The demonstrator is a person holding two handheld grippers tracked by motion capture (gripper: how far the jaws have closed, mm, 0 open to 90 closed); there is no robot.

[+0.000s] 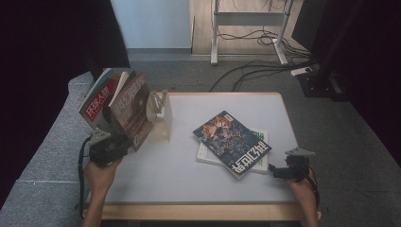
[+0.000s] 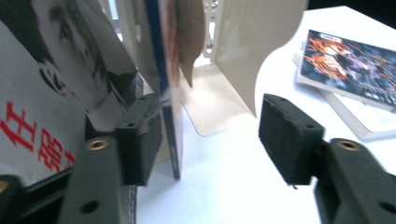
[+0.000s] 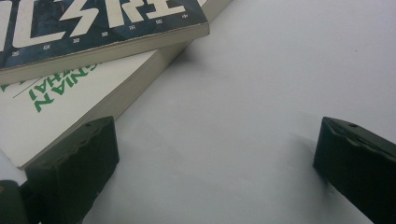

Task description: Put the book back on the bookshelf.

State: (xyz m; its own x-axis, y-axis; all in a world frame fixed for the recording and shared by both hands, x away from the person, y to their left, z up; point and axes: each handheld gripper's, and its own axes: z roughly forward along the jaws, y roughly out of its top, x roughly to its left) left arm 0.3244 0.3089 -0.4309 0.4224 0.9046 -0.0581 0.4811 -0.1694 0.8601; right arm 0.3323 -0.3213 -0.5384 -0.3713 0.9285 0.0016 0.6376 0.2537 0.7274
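Grey carpet all round, cables trailing behind; white tabletop (image 1: 161,175) with a wood edge carries everything. Landmark: the cream bookend (image 1: 160,113) standing at the tabletop's back-left part.

Your left tool (image 1: 109,147) sits just front-left of the bookend, jaws spread. Left gripper view: one pad lies against the leaning magazines (image 2: 70,84), the other hangs free over bare tabletop, so nothing is pinched. Two or three magazines (image 1: 118,104) lean just left of the bookend, tilted away from it; red-lettered cover outermost, brown cover nearest the bookend. Can't tell whether they touch the bookend plate.

Right of the bookend, well apart from it: dark-covered magazine (image 1: 231,143) lying flat on a white book (image 1: 206,154), skewed across it.

Your right tool (image 1: 286,171) is far right of the bookend, just beside the near corner of that stack. Jaws spread wide, empty, low over the tabletop. Right gripper view: one pad just beside the white book's (image 3: 70,102) edge, not clearly touching.
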